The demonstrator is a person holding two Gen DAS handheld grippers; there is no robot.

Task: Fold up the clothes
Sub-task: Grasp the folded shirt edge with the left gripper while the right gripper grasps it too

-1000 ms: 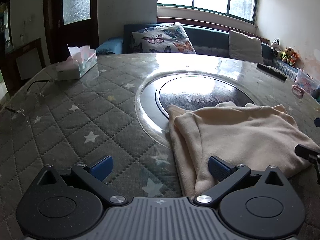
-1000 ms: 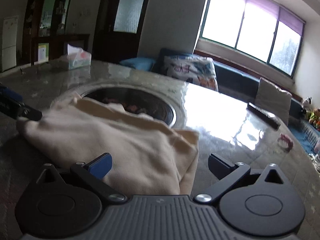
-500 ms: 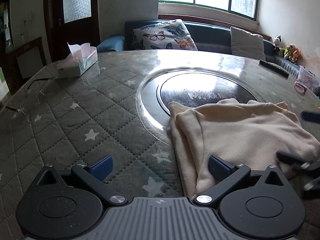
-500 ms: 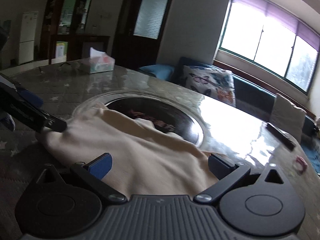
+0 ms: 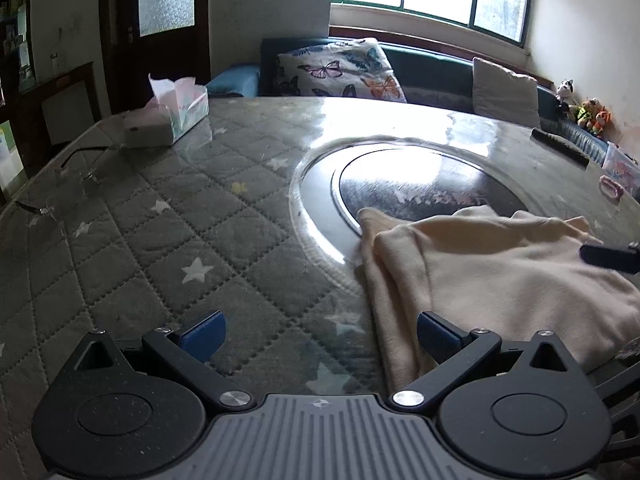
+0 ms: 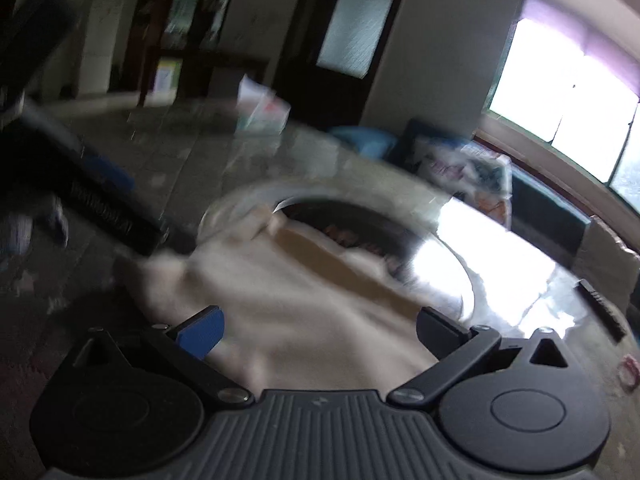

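A folded cream garment (image 5: pixel 500 276) lies on the round table, partly over its dark centre disc (image 5: pixel 420 184). My left gripper (image 5: pixel 320 332) is open and empty, low over the table at the garment's left edge; its right finger is over the cloth. My right gripper (image 6: pixel 320 330) is open and empty, just above the garment (image 6: pixel 288 308); that view is blurred by motion. One finger of the right gripper shows at the right edge of the left wrist view (image 5: pixel 610 256). The left gripper shows dark and blurred at the left of the right wrist view (image 6: pixel 100 200).
A tissue box (image 5: pixel 168 118) and a pair of glasses (image 5: pixel 76 168) lie on the quilted table cover at the left. A remote (image 5: pixel 560 146) and a pink ring (image 5: pixel 612 188) lie at the far right. A sofa with cushions (image 5: pixel 340 70) stands behind the table.
The right gripper has swung left and tilted over the garment, so its view is now blurred. The left gripper has drawn back slightly. The garment has stayed folded in place.
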